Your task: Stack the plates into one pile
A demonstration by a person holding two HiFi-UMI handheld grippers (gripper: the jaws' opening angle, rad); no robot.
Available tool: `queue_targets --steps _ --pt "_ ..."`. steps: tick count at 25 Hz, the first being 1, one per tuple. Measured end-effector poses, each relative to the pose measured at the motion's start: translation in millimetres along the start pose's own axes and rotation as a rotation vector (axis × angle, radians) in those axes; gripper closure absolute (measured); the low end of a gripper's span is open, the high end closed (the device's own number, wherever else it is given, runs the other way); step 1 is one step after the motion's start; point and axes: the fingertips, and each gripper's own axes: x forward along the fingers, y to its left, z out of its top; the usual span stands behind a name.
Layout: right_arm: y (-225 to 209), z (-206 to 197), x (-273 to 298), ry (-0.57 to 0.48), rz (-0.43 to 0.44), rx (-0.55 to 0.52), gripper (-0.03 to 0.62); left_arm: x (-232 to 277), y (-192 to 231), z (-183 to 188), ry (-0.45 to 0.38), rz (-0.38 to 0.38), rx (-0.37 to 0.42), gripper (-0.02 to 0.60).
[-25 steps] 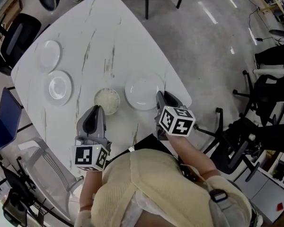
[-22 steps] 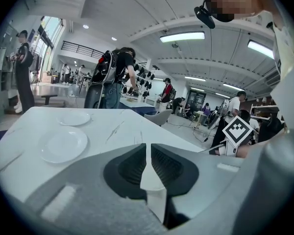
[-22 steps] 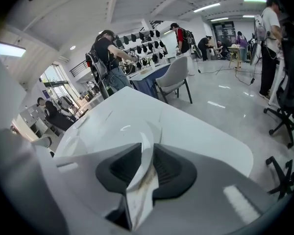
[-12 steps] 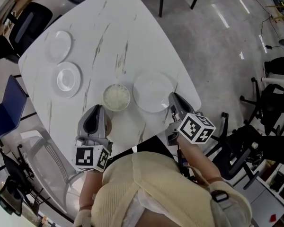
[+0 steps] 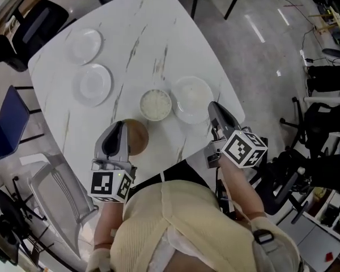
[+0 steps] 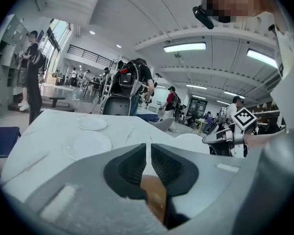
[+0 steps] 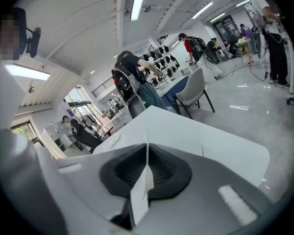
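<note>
My left gripper (image 5: 120, 130) is shut on the rim of a brown plate (image 5: 137, 136) held over the table's near edge; in the left gripper view the brown plate (image 6: 154, 199) shows wedged between the pads of the left gripper (image 6: 149, 156). My right gripper (image 5: 213, 109) has its jaws closing on the near rim of a large white plate (image 5: 191, 98). That rim shows edge-on as a thin white plate (image 7: 140, 195) pinched in the right gripper (image 7: 147, 165). A speckled plate (image 5: 156, 104) lies between them. Two small white plates (image 5: 85, 45) (image 5: 93, 84) lie at the far left.
The white marble table (image 5: 141, 33) ends close to the right gripper, with grey floor beyond. Office chairs (image 5: 28, 24) stand around the table, and a grey one (image 5: 56, 200) sits by my left side. People stand in the background of both gripper views.
The right gripper's jaws have closed on the large white plate's rim and it has risen. The left gripper has moved over the table, and its brown plate now shows.
</note>
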Motion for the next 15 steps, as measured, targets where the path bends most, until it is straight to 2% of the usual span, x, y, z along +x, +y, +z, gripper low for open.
queue_targets --steps 6,11,15 --pt "29.1 7.7 -13.2 -0.055 -0.016 -0.134 0.579 -31.6 15.8 5.9 -0.044 0.013 -0.003 0.56" --pt "52.9 29.1 -25.9 -0.119 -0.038 -0.255 0.579 -55.4 30.6 11.9 -0.065 0.033 -0.002 0.56" --pt "80.8 43.8 -26.5 -0.156 -0.003 -0.303 0.58 -74.6 46.2 13.1 -0.076 0.061 -0.001 0.56"
